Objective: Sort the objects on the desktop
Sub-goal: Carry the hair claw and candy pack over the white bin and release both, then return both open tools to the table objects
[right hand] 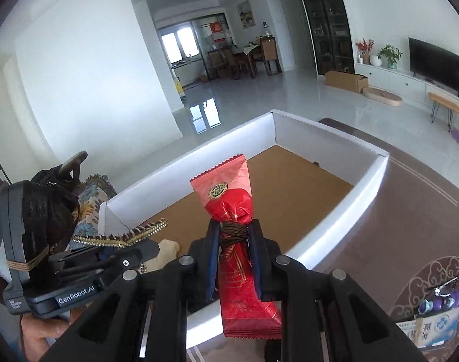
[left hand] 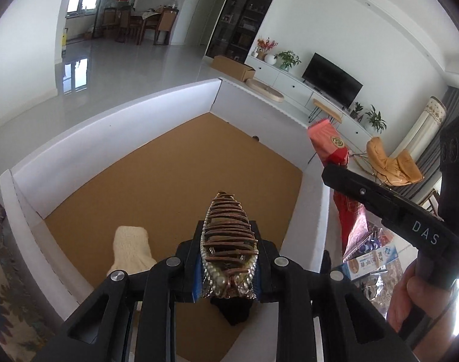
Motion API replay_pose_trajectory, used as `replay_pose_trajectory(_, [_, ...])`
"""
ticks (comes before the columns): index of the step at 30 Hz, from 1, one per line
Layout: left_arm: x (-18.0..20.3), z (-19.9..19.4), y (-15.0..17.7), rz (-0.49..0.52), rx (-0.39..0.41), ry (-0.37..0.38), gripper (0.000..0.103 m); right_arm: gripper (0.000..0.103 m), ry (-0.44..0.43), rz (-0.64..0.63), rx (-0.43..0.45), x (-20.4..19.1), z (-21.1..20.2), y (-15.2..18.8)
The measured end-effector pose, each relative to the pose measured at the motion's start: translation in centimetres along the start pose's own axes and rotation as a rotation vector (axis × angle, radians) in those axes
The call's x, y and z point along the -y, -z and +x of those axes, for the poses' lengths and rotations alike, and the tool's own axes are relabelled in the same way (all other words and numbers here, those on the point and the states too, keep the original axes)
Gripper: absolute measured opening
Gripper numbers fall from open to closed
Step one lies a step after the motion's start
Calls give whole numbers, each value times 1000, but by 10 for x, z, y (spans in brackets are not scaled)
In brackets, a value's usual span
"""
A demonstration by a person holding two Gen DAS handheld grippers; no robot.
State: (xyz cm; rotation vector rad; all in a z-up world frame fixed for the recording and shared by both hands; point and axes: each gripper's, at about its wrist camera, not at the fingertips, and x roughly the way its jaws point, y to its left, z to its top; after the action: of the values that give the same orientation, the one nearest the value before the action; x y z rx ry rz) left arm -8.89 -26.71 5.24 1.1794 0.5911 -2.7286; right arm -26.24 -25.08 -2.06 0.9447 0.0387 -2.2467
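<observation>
My left gripper (left hand: 227, 229) is shut on a brown hair claw clip (left hand: 226, 220) trimmed with pearls. It hangs over a white-walled box (left hand: 108, 138) with a brown floor. In the right wrist view my right gripper (right hand: 234, 226) is shut on a red snack packet (right hand: 229, 193) with a brown band (right hand: 234, 233) wound round its middle. It hangs above the box's near wall (right hand: 365, 193). The same packet (left hand: 328, 144) sticks out past the box's right wall in the left wrist view. The clip (right hand: 124, 236) shows at the left of the right wrist view.
A cream fluffy item (left hand: 130, 247) and a black item (left hand: 235, 313) lie on the box floor near its front. A blue-and-white toothpaste box (right hand: 434, 328) and a purple keyring (right hand: 443, 301) lie to the right on a patterned brown mat (right hand: 380, 226). Floral cloth (left hand: 6, 271) is at the left.
</observation>
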Motion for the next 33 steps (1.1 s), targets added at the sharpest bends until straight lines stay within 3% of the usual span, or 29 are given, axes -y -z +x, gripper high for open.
replay_pose_trajectory(5, [-16, 40, 11, -11, -139, -95, 34, 23, 10, -26, -116, -15, 69, 1])
replay_pose_trajectory(7, [-8, 40, 12, 17, -126, -79, 51, 37, 12, 9, -166, -11, 85, 6])
replay_pose_trajectory(9, [-5, 28, 14, 34, -70, -79, 78, 67, 10, 35, -151, -3, 82, 11])
replay_pose_trajectory(10, [-3, 23, 15, 40, -38, -87, 80, 70, 17, 40, -129, 1, 77, 13])
replay_pose_trajectory(13, [8, 2, 24, 36, 23, -64, 81, 71, 26, 65, -61, 18, 44, 26])
replay_pose_trajectory(16, [37, -18, 36, 62, 64, 38, 81, 76, 55, 68, 44, 37, -8, 49])
replay_pose_trajectory(19, [83, -35, 59, 144, 86, 147, 82, 87, 113, 67, 110, 57, -62, 85])
replay_pose_trajectory(21, [113, -38, 80, 206, 59, 217, 91, 88, 167, 70, 117, 73, -95, 115])
replay_pose_trajectory(25, [167, -17, 133, 279, -69, 306, 94, 88, 306, 119, 97, 113, -150, 181])
replay_pose_trajectory(28, [202, 4, 173, 333, -169, 270, 94, 88, 398, 196, 15, 147, -177, 231])
replay_pose_trajectory(33, [242, 29, 219, 487, -231, 164, 94, 88, 494, 288, -95, 178, -199, 300])
